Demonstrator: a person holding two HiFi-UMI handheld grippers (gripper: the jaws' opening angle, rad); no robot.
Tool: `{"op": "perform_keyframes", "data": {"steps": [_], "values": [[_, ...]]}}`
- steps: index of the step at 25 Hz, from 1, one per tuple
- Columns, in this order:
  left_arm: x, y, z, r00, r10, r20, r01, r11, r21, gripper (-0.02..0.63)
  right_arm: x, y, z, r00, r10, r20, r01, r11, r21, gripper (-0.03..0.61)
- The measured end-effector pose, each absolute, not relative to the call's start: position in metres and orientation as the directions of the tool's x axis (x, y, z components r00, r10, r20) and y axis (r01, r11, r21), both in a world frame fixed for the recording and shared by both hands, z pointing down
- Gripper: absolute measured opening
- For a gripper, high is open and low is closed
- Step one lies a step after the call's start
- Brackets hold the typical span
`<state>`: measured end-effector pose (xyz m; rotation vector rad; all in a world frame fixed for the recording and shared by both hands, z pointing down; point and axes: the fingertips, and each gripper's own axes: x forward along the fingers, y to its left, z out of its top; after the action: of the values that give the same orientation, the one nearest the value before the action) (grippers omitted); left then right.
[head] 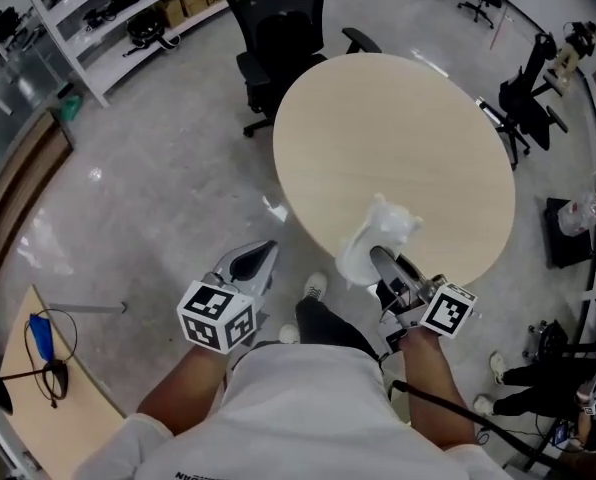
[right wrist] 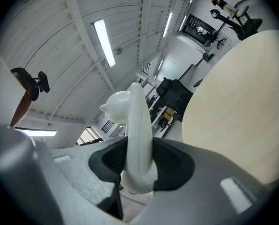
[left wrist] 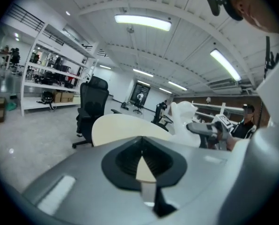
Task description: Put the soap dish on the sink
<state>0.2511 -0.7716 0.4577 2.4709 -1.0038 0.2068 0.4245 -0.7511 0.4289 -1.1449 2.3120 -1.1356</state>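
The soap dish (head: 376, 236) is white and glossy with a cat-shaped end. My right gripper (head: 380, 260) is shut on its rim and holds it over the near edge of the round beige table (head: 378, 138). In the right gripper view the soap dish (right wrist: 137, 135) stands on edge between the dark pads of the right gripper (right wrist: 138, 165). My left gripper (head: 262, 255) hovers over the floor left of the table, shut and holding nothing. In the left gripper view the left gripper (left wrist: 140, 142) has its tips touching, and the soap dish (left wrist: 182, 118) shows at the right. No sink is in view.
A black office chair (head: 278, 28) stands at the table's far side. White shelving (head: 108, 18) with boxes lines the back left. More chairs and gear (head: 526, 93) stand at the right. A wooden desk corner (head: 38, 368) with cables is at the lower left.
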Motion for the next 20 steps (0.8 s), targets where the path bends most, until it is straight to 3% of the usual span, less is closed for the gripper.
{"op": "perform_keyframes", "data": {"steps": [11,15,20], "values": [[0.213,-0.867,0.467,0.681,-0.63,0.374,-0.732,-0.603,0.318,0.005,0.397,-0.877,0.477,-0.656,-0.746,0.111,-0.501,0.32,-0.804,0.144],[0.204,-0.915,0.46,0.676,-0.632,0.378,-0.735,-0.616,0.284,0.005,0.383,-0.927,0.489,-0.671,-0.738,0.073,-0.416,0.293,-0.861,0.144],[0.207,-0.964,0.465,0.686,-0.609,0.398,-0.724,-0.627,0.288,0.005,0.396,-0.967,0.555,-0.597,-0.765,0.242,-0.423,0.044,-0.905,0.144]]}}
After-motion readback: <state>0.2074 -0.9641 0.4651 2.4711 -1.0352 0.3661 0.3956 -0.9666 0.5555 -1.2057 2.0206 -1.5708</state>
